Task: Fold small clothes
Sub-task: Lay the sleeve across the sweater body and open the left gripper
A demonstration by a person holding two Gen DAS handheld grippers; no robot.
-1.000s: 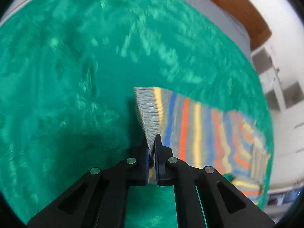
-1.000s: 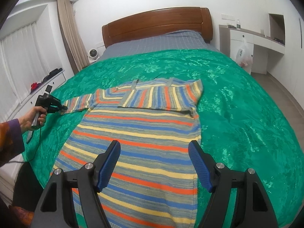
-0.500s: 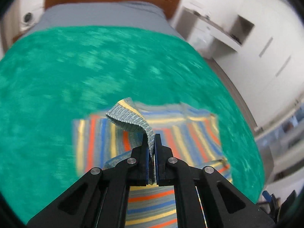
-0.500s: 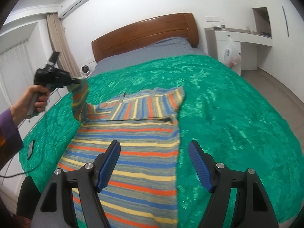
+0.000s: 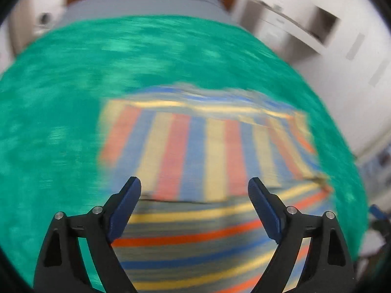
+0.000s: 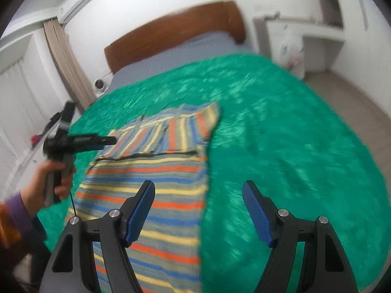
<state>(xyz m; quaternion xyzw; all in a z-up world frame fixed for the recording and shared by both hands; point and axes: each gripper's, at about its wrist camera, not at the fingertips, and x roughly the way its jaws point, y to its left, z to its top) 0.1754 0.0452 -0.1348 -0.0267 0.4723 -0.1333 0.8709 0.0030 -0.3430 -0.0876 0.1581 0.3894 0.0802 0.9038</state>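
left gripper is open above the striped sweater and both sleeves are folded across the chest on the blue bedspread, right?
Only the colour is wrong: the bedspread is green, as the right wrist view shows. The left gripper is open above the striped sweater, and both sleeves lie folded across the chest.

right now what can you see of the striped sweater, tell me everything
The striped sweater looks like a knit with orange, blue, yellow and grey bands. It lies flat on the green bedspread, collar end toward the wooden headboard. Both sleeves are folded across the chest, so their stripes run crosswise to the body's. No gripper touches it: the left gripper and right gripper are open above it. The hem is out of view.
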